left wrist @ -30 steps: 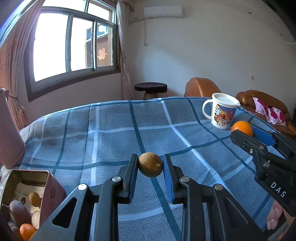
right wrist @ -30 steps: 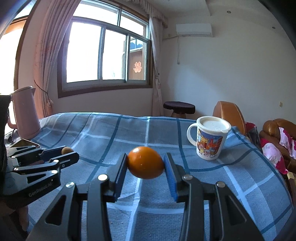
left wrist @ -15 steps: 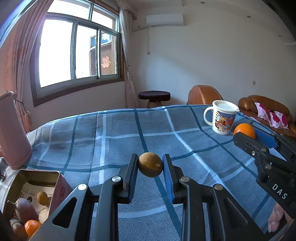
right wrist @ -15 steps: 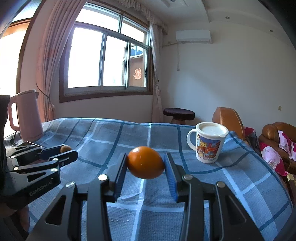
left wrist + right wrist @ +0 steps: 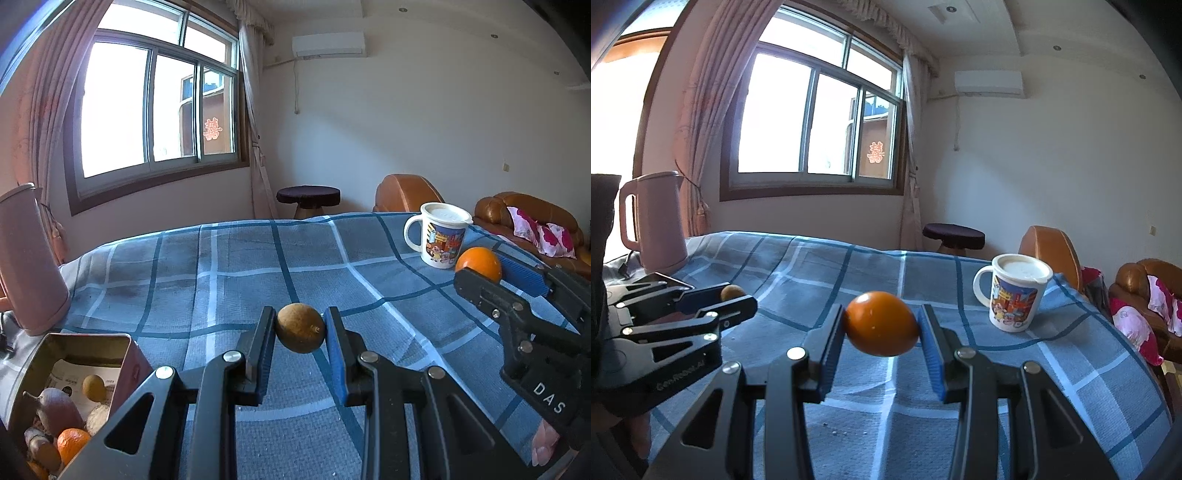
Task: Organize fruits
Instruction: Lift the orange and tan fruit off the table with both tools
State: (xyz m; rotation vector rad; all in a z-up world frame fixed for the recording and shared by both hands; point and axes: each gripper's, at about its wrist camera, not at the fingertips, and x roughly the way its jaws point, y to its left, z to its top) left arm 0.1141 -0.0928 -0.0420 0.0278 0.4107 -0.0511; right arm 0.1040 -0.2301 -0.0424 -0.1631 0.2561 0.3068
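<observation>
L gripper (image 5: 300,328): clamped on small brown fruit (image 5: 300,327), held above blue plaid cloth (image 5: 229,280) | R gripper (image 5: 881,324): clamped on orange (image 5: 881,324), above cloth nr mug (image 5: 1014,297) | open tin (image 5: 122,363) w/ fruit at L, beside pink kettle (image 5: 26,258)

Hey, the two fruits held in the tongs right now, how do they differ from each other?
The fruit in the left tongs is a small brown fruit, dull and rough-skinned with a little stem nub; the orange in the right tongs is bright, smooth and glossy. The orange is clearly bigger, so those tongs stand wider. Both are roundish, clamped between blue pads, and held above the plaid cloth.
</observation>
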